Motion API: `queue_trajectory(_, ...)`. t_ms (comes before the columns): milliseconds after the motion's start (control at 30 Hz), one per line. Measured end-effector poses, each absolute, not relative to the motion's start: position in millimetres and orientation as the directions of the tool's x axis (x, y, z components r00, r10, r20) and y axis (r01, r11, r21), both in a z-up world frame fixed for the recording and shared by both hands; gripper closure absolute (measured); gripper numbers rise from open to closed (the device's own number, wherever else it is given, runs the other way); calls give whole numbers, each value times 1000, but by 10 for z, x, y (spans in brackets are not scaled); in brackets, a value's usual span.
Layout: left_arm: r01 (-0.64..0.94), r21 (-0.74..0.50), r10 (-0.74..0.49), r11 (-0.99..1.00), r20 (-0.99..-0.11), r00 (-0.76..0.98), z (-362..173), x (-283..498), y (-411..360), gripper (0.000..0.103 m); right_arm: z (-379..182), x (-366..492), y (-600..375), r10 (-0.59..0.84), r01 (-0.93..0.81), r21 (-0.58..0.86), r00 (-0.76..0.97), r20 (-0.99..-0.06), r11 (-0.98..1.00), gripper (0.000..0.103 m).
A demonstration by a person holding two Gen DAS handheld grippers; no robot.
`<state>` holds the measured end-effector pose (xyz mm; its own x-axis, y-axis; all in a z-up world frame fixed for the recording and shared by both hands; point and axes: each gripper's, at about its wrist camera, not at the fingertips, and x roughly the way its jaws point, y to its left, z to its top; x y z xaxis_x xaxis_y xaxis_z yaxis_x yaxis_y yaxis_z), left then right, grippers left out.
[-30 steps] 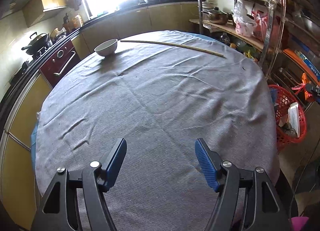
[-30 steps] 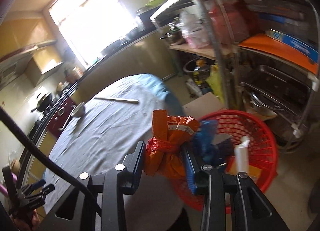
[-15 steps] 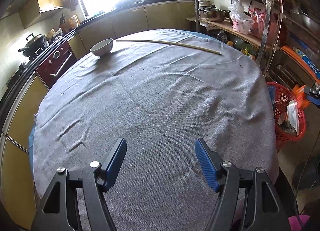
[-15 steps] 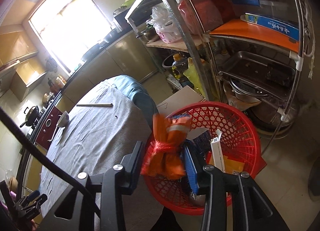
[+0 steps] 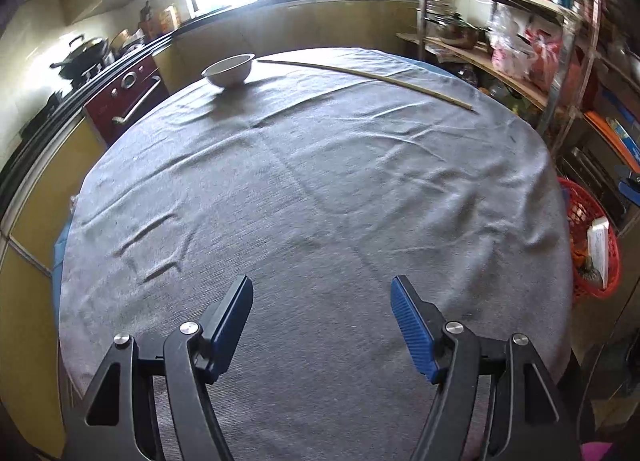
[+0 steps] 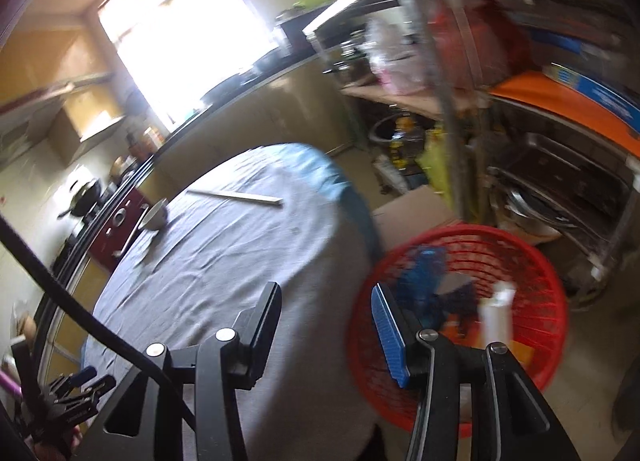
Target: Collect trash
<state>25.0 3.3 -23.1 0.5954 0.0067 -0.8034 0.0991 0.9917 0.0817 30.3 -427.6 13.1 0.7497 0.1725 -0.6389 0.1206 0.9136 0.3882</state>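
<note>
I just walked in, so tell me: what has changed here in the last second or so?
The right gripper let go of the orange wrapper it held over the red basket; its jaws are opening with nothing between them, and it has swung back toward the table. The left gripper stays open and empty above the cloth; the bowl and stick have not moved.

left wrist: over table [image 5: 320, 189] | right wrist: table edge, basket [image 6: 552, 301] | shared: both
</note>
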Motion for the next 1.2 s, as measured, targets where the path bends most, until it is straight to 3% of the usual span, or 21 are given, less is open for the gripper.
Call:
queue_trajectory(533,-66,42,72,997,-816,574,-447,504,688,31,-219,1063,-2713,328,-143,313,645,-690,939,51)
queue_trajectory(1200,-137,12,86,991,-836,542,-678,938,978,31,-552,1483,-2370,285,-129,260,598,-749,957,49)
